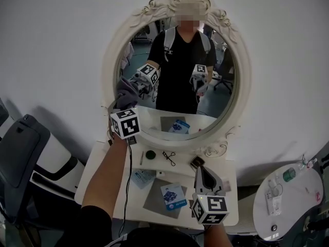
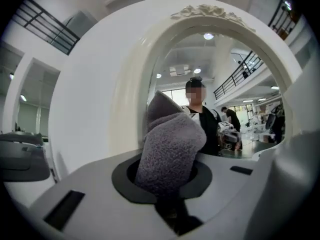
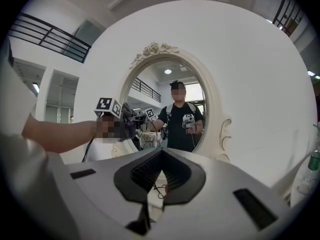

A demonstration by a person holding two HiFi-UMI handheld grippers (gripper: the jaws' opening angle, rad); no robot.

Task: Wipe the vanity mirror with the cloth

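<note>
A person stands facing an oval vanity mirror with an ornate white frame that fills the upper centre of the head view. The left gripper, at centre left, is clamped on a thick fold of grey cloth. The cloth bulges out past the jaws and sits at the mirror's lower left rim. From these angles it is hard to say whether the cloth touches the glass yet.

The right gripper, at lower centre right, hangs low over the white vanity table. Its jaws are drawn together with nothing between them.

To wipe well, the protruding pad of cloth should probably lie flat on the glass and travel in overlapping passes. The hard jaw tips should stay off the surface and clear of the carved frame.

As for containers, a small round dark green pot sits on the table below the mirror, and its contents cannot be made out. A bottle with a green cap lies on a round side table at lower right. What it holds is not visible.
</note>
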